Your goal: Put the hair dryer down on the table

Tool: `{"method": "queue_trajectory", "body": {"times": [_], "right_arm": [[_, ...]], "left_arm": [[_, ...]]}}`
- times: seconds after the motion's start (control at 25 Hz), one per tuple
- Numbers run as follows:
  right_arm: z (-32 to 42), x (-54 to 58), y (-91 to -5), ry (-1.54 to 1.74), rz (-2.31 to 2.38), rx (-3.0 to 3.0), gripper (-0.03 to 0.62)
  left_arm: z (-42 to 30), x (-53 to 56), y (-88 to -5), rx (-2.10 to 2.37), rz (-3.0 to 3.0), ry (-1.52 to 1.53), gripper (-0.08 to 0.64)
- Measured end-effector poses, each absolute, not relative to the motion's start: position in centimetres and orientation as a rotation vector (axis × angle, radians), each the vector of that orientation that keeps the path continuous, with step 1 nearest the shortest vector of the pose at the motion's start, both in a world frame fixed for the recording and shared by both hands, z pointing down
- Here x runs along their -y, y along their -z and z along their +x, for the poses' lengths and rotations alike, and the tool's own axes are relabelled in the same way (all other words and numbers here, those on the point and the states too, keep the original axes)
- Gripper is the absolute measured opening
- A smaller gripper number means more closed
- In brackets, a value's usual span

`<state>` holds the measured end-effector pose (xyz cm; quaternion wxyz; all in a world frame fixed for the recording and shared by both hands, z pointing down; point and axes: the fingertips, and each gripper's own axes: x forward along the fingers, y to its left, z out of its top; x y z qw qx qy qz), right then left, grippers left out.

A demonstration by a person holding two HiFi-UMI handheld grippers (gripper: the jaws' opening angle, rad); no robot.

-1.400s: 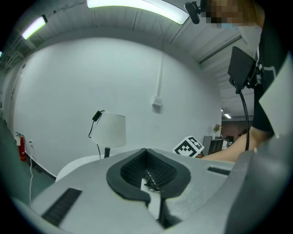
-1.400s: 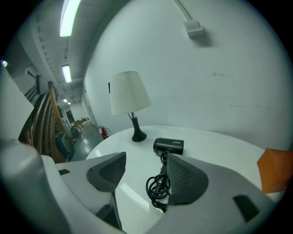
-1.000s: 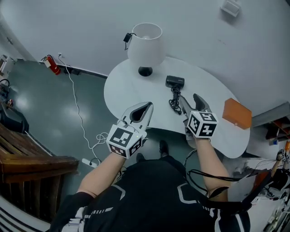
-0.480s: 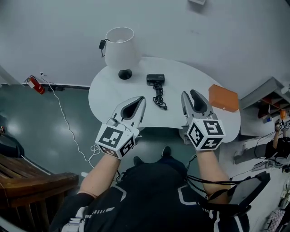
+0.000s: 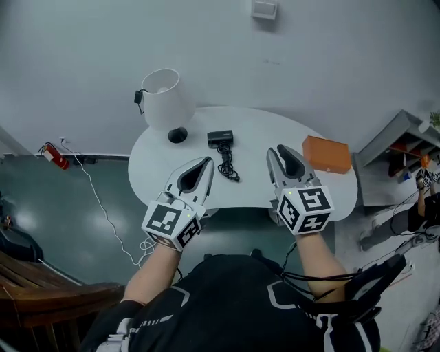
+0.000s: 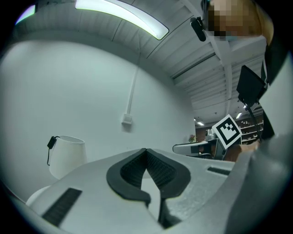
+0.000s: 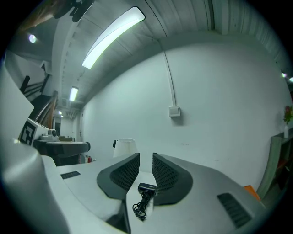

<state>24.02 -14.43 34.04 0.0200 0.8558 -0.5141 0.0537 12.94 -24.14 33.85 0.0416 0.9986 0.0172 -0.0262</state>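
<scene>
Hair dryer is lying on the white counter, with its black body toward the wall and its cord trailing in a loose tangle toward me. Nothing is touching it. To its left, a white lamp is standing on the counter, near the dryer but apart from it. An orange flat thing is resting near the counter's right end.

I am holding both tools up at the counter's near edge, one on each side of the cord and apart from the dryer. My right tool is gripping nothing. Its jaws have just been closing and are now standing with a narrow gap. In the right gripper view the dryer is showing through that gap, well beyond the pads and not between them. My left tool is clenched, its pad tips meeting on nothing, and the lamp is showing off to its left.

A small white box is sitting on the wall above the counter.
</scene>
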Motion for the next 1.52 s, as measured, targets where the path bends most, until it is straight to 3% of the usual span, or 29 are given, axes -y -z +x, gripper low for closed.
{"method": "queue_trajectory", "body": {"times": [0.68,1.52], "right_arm": [[27.0,10.2,-32.8,-0.096,2.707,1.564,0.034],[29.4,10.6,-33.0,-0.118,2.712,1.602,0.032]], "left_arm": [[16.8,20.1,-32.8,-0.038,3.073,0.086,0.005],[17.8,20.8,-32.8,0.055,3.081,0.094,0.005]]}}
